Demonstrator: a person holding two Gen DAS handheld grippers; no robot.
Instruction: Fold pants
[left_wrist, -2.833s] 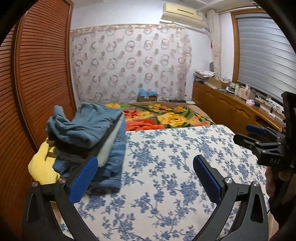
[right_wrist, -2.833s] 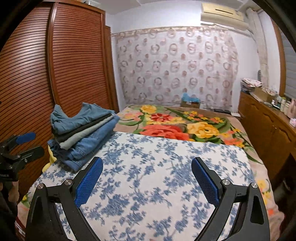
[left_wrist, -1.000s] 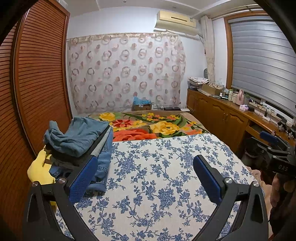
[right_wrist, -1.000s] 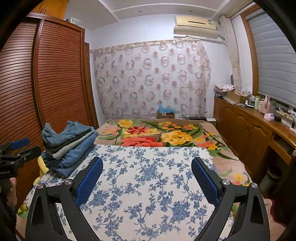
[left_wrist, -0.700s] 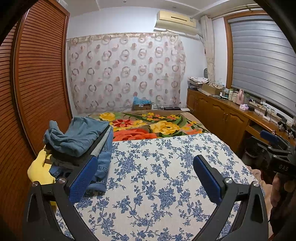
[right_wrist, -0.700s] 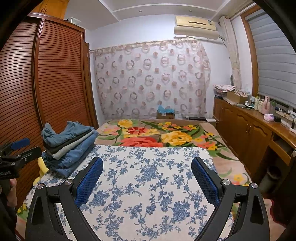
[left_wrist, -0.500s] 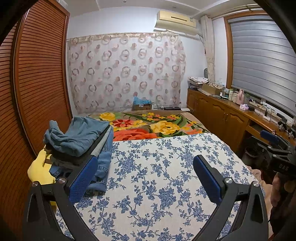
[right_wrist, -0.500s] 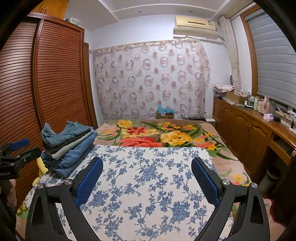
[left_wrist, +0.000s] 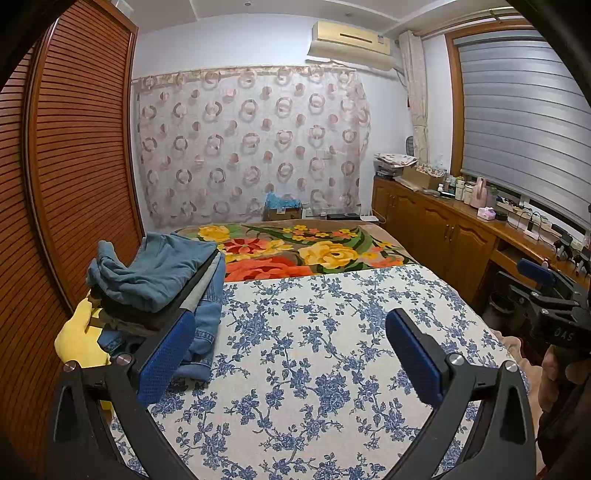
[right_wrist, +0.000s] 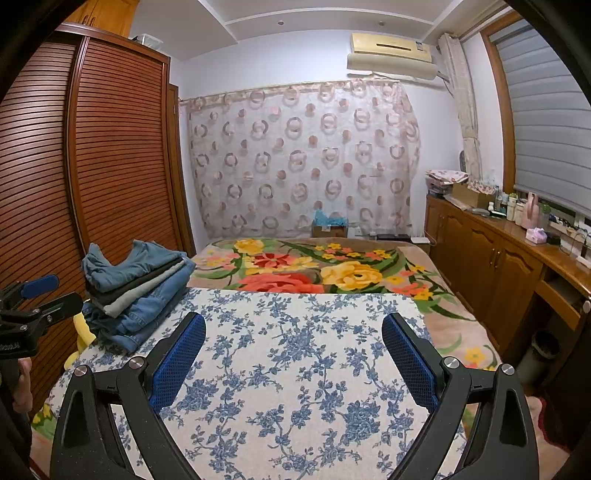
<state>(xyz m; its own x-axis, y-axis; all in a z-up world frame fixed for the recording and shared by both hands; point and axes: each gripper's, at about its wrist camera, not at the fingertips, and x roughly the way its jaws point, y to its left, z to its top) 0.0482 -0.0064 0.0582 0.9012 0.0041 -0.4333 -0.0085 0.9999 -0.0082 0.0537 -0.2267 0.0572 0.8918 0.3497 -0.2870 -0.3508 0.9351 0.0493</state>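
Observation:
A stack of folded pants (left_wrist: 159, 284), blue denim, grey and dark, lies at the left edge of the blue-flowered sheet (left_wrist: 314, 350); it also shows in the right wrist view (right_wrist: 136, 291). My left gripper (left_wrist: 288, 354) is open and empty, held above the sheet just right of the stack. My right gripper (right_wrist: 293, 358) is open and empty above the middle of the sheet. Each gripper shows at the edge of the other's view: the right one (left_wrist: 550, 302) and the left one (right_wrist: 33, 306).
A yellow cloth (left_wrist: 79, 343) lies under the stack. A bright floral blanket (right_wrist: 317, 273) covers the far half of the bed. Slatted wooden wardrobe doors (right_wrist: 92, 166) stand close on the left. A wooden cabinet run (right_wrist: 491, 266) with bottles lines the right wall.
Since 2.8 s ago both grippers have pulled back and away from the pants stack, which now looks farther off. Over the last second nothing has moved.

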